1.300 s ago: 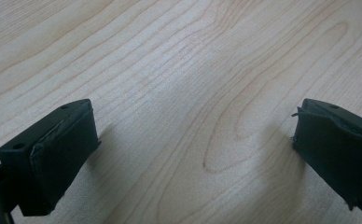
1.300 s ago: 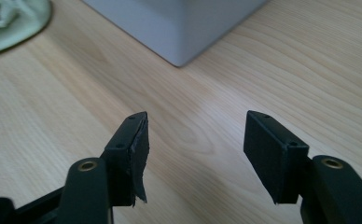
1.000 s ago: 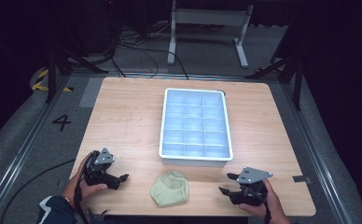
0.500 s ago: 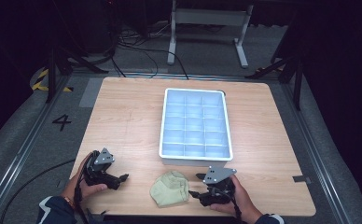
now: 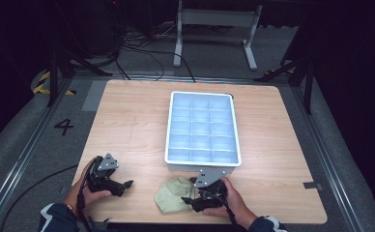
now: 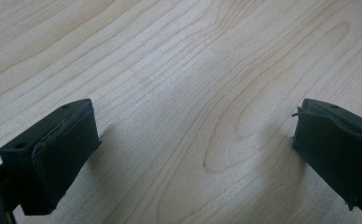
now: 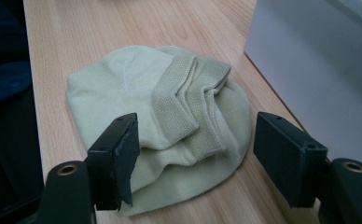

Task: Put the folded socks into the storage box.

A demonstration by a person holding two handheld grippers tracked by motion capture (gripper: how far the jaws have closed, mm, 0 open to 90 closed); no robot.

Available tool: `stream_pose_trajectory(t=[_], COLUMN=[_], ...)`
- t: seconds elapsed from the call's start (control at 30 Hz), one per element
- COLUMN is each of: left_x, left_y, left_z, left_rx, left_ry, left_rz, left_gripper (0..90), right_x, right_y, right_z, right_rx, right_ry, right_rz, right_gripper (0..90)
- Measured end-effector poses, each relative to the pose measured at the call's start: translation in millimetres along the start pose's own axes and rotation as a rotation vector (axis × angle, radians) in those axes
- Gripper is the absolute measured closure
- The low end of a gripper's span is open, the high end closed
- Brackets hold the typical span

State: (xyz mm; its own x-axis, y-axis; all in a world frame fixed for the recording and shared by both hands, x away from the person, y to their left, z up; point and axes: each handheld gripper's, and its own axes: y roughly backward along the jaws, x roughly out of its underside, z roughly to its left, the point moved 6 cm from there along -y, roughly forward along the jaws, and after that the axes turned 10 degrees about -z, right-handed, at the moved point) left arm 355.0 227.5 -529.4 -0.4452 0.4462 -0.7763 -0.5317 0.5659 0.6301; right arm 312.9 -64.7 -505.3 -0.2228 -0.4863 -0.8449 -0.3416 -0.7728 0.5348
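Observation:
A pale green folded sock bundle (image 5: 172, 195) (image 7: 170, 135) lies near the table's front edge, just in front of the white divided tray (image 5: 175, 164). My right gripper (image 5: 194, 199) (image 7: 195, 156) is open, its jaws standing on either side of the bundle's near end with its ribbed cuffs between them. My left gripper (image 5: 125, 187) (image 6: 193, 154) rests open at the front left, with bare wood between its jaws.
The tray's white wall (image 7: 319, 65) stands close to the right jaw. A dark sleeve (image 7: 4, 70) lies at the left of the right gripper view. Bare wooden table (image 5: 127, 121) lies left and right of the tray. Cables and a metal stand (image 5: 214, 19) lie beyond the table.
My right gripper has moved left along the front edge, from the table's right side to the sock bundle. The left gripper has stayed put.

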Motion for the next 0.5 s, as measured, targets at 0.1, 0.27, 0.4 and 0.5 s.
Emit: stream_pose_trajectory(t=[0.1, 0.27, 0.4, 0.5], left_x=[0.0, 0.0, 0.0, 0.0], left_y=[0.1, 0.0, 0.0, 0.0], left_z=[0.1, 0.0, -0.1, 0.0], left_rx=[-0.001, 0.000, -0.003, -0.003], left_ry=[-0.001, 0.000, 0.002, 0.001], left_rz=[0.000, 0.000, -0.002, -0.001], left_gripper=[0.2, 0.2, 0.3, 0.3], right_x=[-2.7, -14.1, -15.7, -13.2], right_y=[-4.2, -9.1, -19.7, -23.0], right_z=[0.3, 5.6, 13.4, 12.6], right_rx=[-0.003, -0.025, -0.009, -0.004], right_ry=[-0.003, -0.006, 0.029, 0.017], right_rz=[-0.007, -0.042, -0.018, -0.011], right_gripper=[31.0, 30.8, 28.9, 28.3])
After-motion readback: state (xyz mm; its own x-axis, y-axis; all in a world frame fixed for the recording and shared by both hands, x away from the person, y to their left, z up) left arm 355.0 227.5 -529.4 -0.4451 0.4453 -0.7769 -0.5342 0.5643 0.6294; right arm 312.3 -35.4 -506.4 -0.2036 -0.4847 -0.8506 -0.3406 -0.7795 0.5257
